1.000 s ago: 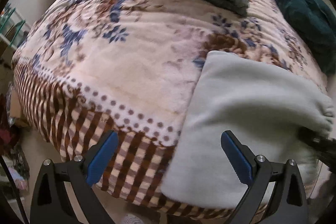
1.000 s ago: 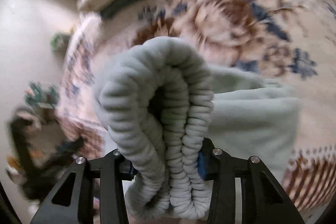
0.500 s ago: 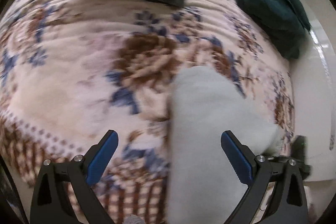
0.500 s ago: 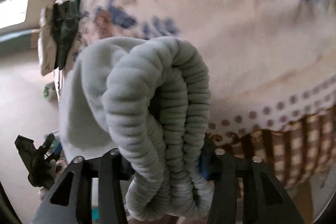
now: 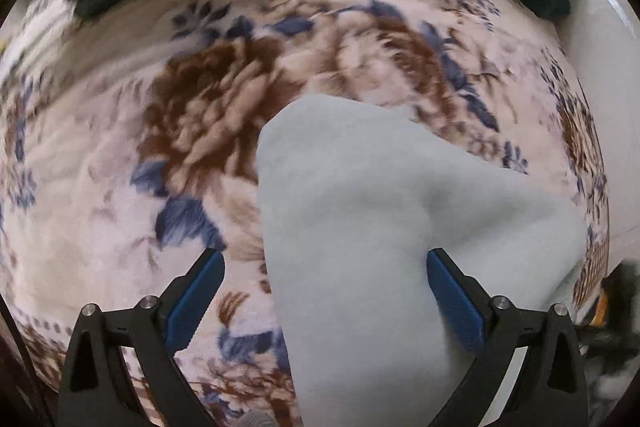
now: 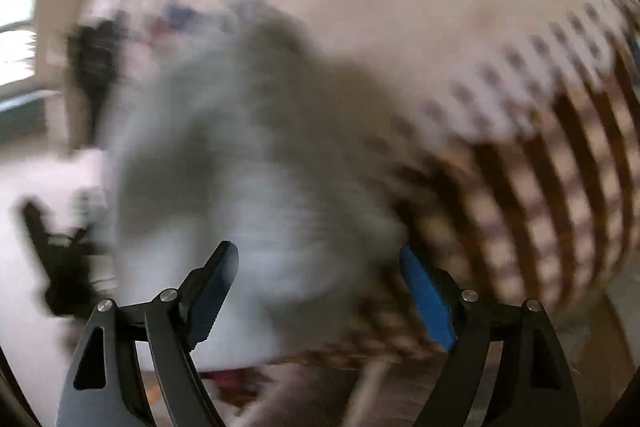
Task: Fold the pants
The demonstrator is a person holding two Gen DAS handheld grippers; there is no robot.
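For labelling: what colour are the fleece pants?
Pale grey fleece pants, clearest in the left wrist view.

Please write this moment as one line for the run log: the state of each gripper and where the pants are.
left gripper: jaws open | right gripper: jaws open | grey pants: on floral blanket, ungripped | right view: blurred

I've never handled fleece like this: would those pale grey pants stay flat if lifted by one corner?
Probably not. The pale grey pants already lie humped and creased on the floral blanket, so they likely droop. The fuzzy surface suggests grip, not slipperiness. Thick folded layers may feel bulky, yet probably light.
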